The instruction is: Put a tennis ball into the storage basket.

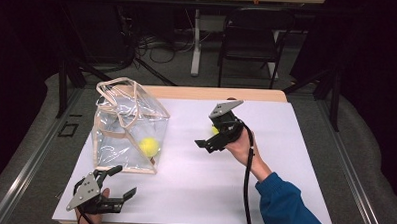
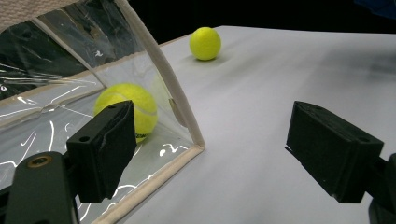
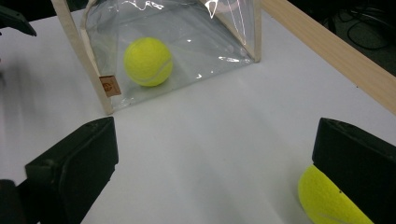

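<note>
A clear bag [image 1: 117, 131] with beige trim stands on the white table's left half, and a yellow tennis ball [image 1: 149, 146] lies inside it. A second tennis ball [image 1: 215, 130] lies mid-table, mostly hidden behind my right gripper [image 1: 208, 135]. In the right gripper view that gripper [image 3: 215, 172] is open; the loose ball [image 3: 327, 198] sits against its right jaw, and the bagged ball [image 3: 148, 61] lies ahead. My left gripper [image 1: 123, 182] is open near the front left edge, just in front of the bag. Its own view shows the gripper [image 2: 217, 149] empty, the bagged ball [image 2: 128, 109] and the loose ball [image 2: 205, 43].
The white sheet [image 1: 264, 184] covers the table, with a wooden strip [image 1: 212, 94] along the far edge. A black chair [image 1: 251, 41] and floor cables [image 1: 158, 48] stand beyond the table. The person's blue sleeve [image 1: 285, 207] comes in at the front right.
</note>
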{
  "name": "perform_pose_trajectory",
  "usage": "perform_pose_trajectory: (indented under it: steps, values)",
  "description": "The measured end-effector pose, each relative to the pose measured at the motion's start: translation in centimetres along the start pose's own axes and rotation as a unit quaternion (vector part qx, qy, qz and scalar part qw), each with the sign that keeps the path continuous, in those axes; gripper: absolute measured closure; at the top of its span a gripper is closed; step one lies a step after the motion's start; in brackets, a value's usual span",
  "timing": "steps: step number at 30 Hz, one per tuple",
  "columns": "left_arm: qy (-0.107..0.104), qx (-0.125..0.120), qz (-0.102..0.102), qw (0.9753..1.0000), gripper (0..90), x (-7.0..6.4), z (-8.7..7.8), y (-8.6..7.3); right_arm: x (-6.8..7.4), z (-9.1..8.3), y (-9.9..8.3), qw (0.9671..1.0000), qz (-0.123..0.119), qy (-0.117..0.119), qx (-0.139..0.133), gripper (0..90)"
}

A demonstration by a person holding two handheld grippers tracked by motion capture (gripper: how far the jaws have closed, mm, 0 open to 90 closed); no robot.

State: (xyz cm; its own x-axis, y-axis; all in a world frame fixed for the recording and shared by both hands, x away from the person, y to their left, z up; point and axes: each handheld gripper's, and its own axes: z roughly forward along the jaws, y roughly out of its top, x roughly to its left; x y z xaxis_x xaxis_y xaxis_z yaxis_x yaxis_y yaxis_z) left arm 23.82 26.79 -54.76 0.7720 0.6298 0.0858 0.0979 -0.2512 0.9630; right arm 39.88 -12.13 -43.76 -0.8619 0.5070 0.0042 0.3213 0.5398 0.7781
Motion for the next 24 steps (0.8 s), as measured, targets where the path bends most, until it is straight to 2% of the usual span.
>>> perform_pose_trajectory:
  steps: [17,24]
  values:
    - [0.001,0.0,-0.001,1.0,15.8,0.0,0.1,0.0,-0.7,-0.4,-2.7,0.9996,0.02,-0.01,0.017,0.0]
    - [0.001,0.0,-0.001,1.0,15.8,0.0,0.1,0.0,-1.5,-0.8,-3.6,0.999,0.027,-0.027,0.024,0.0]
